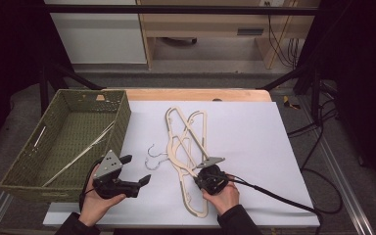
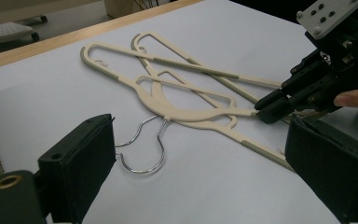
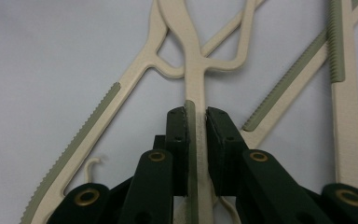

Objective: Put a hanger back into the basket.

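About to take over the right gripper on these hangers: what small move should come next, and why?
Probably a short, slow lift. The right gripper is closed on one arm of a cream hanger, which lies tangled with other hangers on the white sheet. Raising it a little should show whether it comes free. The left gripper hangs open beside the basket.

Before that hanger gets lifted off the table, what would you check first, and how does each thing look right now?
1. Right gripper closed on the hanger arm: ok, the jaws sit against both sides of it.
2. Grip lands on the ribbed strip: ok.
3. Hanger free of the other hanger: not ok, the two lie crossed and overlapping.
4. Wire hooks clear of each other: cannot tell, they lie close together.
5. Left gripper ready to help: ok, open and holding nothing.
6. Basket has room: ok, a few thin rods inside.
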`<state>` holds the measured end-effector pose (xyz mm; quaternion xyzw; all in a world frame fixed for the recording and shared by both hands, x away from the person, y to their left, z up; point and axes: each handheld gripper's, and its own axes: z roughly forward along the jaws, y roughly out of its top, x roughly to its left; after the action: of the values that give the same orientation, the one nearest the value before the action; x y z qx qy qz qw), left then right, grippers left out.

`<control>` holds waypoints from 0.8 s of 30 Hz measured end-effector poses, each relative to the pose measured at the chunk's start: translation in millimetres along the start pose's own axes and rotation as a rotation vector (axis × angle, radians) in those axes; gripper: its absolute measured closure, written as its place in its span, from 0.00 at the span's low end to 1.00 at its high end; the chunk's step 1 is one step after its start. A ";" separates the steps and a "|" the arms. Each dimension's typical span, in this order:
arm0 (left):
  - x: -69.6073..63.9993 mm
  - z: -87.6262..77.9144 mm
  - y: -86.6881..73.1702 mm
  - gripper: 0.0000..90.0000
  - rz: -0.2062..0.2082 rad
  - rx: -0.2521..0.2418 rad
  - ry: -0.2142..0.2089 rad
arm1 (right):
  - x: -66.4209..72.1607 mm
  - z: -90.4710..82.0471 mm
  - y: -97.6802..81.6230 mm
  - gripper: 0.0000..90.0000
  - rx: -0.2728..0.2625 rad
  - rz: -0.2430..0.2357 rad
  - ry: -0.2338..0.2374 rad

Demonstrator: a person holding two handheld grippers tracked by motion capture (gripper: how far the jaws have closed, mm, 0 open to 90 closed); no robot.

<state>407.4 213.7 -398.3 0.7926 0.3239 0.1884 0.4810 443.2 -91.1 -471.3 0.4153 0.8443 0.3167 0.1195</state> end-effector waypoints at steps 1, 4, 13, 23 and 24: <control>-0.3 0.7 -0.1 0.10 -0.001 0.002 0.000 | -0.8 -0.3 0.1 0.89 -0.001 0.009 0.007; -1.0 4.1 -0.5 0.10 0.001 0.012 0.000 | 0.5 -2.1 1.4 0.89 0.000 0.051 0.008; -3.7 24.0 2.6 0.15 0.015 0.062 -0.006 | -3.1 -20.8 5.9 0.89 -0.031 0.017 0.046; 7.6 71.5 12.4 0.34 0.008 0.143 -0.044 | -4.9 -35.0 7.8 0.89 -0.061 -0.017 0.062; 9.5 76.6 11.7 0.35 0.001 0.157 -0.047 | -4.3 -35.5 8.0 0.89 -0.063 -0.009 0.060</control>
<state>464.8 167.4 -423.8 0.8324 0.3258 0.1441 0.4246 434.4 -106.2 -439.2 0.3978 0.8391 0.3548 0.1087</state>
